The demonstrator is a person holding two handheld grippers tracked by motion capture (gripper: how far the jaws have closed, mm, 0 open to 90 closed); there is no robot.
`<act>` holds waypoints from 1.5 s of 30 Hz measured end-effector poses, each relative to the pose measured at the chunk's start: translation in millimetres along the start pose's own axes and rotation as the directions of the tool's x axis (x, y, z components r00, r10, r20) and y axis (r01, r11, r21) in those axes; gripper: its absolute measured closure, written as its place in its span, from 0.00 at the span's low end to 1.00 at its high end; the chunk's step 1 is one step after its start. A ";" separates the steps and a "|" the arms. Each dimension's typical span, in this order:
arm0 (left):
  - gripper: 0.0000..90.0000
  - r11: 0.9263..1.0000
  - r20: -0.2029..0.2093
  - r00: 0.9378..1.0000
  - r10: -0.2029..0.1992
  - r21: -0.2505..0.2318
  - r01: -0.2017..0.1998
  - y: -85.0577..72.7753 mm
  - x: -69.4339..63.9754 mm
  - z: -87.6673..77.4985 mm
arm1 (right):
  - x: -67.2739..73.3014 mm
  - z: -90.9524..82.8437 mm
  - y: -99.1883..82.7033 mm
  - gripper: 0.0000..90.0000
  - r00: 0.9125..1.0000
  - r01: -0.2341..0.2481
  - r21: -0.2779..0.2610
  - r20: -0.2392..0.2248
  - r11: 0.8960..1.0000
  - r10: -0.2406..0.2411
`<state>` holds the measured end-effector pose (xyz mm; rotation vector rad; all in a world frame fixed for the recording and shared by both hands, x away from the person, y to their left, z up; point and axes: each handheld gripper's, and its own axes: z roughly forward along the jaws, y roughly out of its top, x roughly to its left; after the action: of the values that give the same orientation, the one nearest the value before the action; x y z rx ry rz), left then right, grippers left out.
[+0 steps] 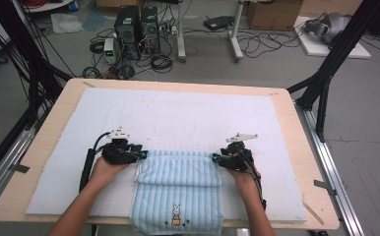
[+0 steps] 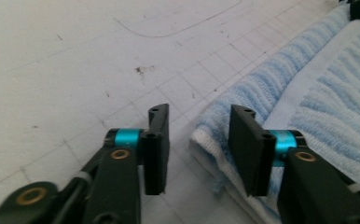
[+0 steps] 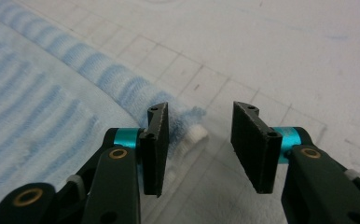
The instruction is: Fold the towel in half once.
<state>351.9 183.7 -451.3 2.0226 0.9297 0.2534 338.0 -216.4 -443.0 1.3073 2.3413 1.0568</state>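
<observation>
Blue striped towel (image 1: 178,189) lies folded at the table's (image 1: 55,123) near edge, on the white mat (image 1: 178,118). Left gripper (image 2: 197,144) and right gripper (image 3: 199,142) sit part open at its far corners, gripping nothing (corner tips between jaws). Risk: pinching one layer only, so the fold drags crooked.
</observation>
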 end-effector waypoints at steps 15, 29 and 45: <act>0.97 0.996 0.005 0.998 -0.056 -0.068 0.056 16.9 13.9 -1.3 | -1.9 2.9 16.3 0.96 0.999 0.052 -0.050 -0.007 0.997 -0.053; 0.97 0.988 -0.015 0.998 -0.068 -0.140 0.065 61.0 51.2 8.8 | -23.4 17.1 71.8 0.96 0.996 0.061 -0.101 0.069 0.993 -0.054; 0.96 0.985 -0.066 0.996 -0.060 -0.167 0.048 79.2 67.9 21.7 | -31.9 34.5 94.8 0.95 0.986 0.073 -0.132 0.158 0.989 -0.052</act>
<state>451.1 190.2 -413.2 1.8435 0.9735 0.3625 434.2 -194.9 -404.5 1.2111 2.1422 1.0378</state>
